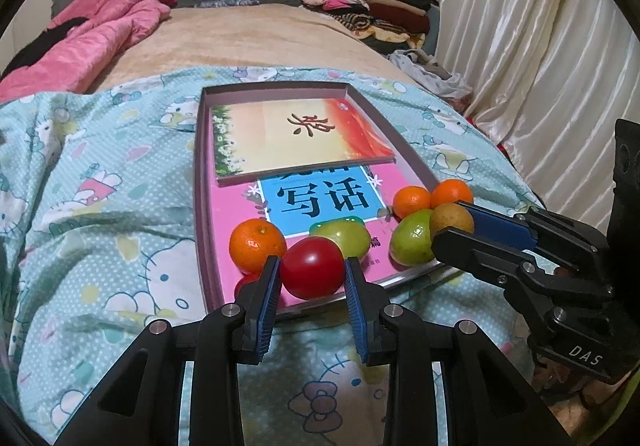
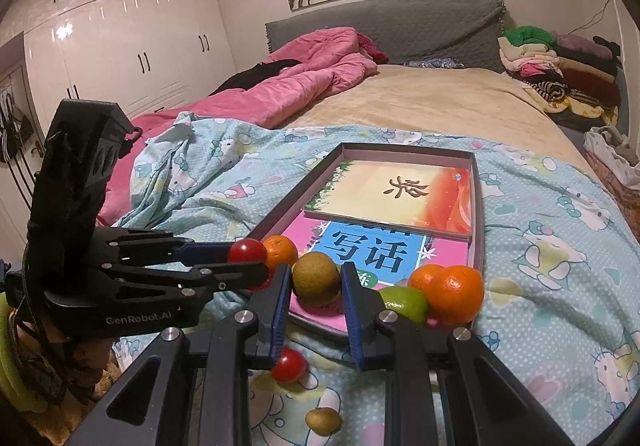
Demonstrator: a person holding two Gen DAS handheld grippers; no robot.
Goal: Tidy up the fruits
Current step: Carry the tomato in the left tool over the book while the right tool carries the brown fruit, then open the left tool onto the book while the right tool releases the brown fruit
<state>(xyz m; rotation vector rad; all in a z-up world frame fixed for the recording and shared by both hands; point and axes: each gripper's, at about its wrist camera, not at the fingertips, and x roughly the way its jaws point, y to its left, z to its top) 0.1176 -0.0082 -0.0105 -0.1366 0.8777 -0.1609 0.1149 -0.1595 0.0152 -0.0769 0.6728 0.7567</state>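
A shallow box tray with two books lies on the bed. My left gripper is shut on a red tomato over the tray's near edge. My right gripper is shut on a brown-green fruit above the tray. In the tray are oranges and green fruits. A second tomato and a small brown fruit lie on the quilt in front of the tray.
The tray rests on a blue cartoon quilt. A pink quilt and folded clothes lie farther back. Curtains hang on the right; wardrobes stand on the left.
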